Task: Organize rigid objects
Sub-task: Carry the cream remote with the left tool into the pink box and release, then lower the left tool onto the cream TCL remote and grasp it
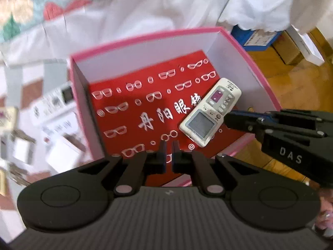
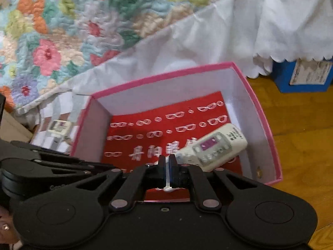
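A pink box (image 1: pixel 145 36) with white inner walls sits on the floor; a red sheet printed with glasses (image 1: pixel 133 104) lines its bottom. A white remote control (image 1: pixel 210 110) with a screen and purple panel is tilted inside the box at its right. My right gripper (image 2: pixel 167 162) is shut on the remote's near edge (image 2: pixel 210 150); it also shows in the left wrist view (image 1: pixel 229 120), touching the remote. My left gripper (image 1: pixel 169 150) hovers over the box's near side, fingers nearly together with a thin gap and nothing between them.
White cartons and another remote-like device (image 1: pixel 60 98) lie left of the box. A floral quilt (image 2: pixel 62 31) and white bed skirt (image 2: pixel 208 31) hang behind. A blue box (image 2: pixel 301 75) and cardboard boxes (image 1: pixel 291 48) stand on the wooden floor (image 2: pixel 301 135) at right.
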`<action>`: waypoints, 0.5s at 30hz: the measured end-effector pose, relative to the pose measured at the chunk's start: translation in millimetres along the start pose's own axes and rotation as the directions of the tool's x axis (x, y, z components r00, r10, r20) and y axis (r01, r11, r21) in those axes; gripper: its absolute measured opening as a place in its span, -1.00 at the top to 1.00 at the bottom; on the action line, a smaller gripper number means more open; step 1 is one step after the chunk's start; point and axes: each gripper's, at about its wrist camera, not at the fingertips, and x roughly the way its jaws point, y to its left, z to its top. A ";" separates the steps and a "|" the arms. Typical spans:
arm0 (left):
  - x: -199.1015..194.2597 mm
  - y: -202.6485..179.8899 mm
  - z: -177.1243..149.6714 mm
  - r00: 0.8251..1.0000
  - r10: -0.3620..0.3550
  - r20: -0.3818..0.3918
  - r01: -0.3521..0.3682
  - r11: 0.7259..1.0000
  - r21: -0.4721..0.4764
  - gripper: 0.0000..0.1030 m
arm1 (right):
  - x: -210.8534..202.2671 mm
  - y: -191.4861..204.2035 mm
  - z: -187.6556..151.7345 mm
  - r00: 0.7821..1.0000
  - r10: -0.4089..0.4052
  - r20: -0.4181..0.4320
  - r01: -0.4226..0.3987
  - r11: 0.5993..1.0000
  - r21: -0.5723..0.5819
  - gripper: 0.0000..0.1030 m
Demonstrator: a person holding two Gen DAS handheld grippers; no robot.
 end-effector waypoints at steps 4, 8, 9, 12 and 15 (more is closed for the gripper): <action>-39.7 7.8 -1.9 1.000 0.003 0.022 -0.005 0.997 0.074 0.71 | -21.5 45.5 0.5 1.000 0.018 -0.001 -0.018 0.992 -0.122 0.60; -88.3 40.2 -2.4 0.999 0.027 0.044 -0.031 0.994 0.102 0.37 | -39.8 94.9 7.4 0.992 0.123 -0.001 -0.120 0.970 -0.211 0.31; -101.8 53.4 -3.5 0.997 0.042 0.058 -0.048 0.993 0.107 0.26 | -40.1 107.8 9.1 0.987 0.161 -0.013 -0.160 0.962 -0.222 0.24; -131.2 96.1 -7.7 0.993 0.085 0.076 -0.092 0.992 0.089 0.16 | -28.7 138.9 12.9 0.964 0.257 -0.065 -0.265 0.938 -0.223 0.13; -151.2 147.7 -14.8 0.988 0.129 0.080 -0.133 0.990 0.042 -0.03 | -4.2 171.9 14.1 0.941 0.318 -0.120 -0.338 0.912 -0.232 -0.03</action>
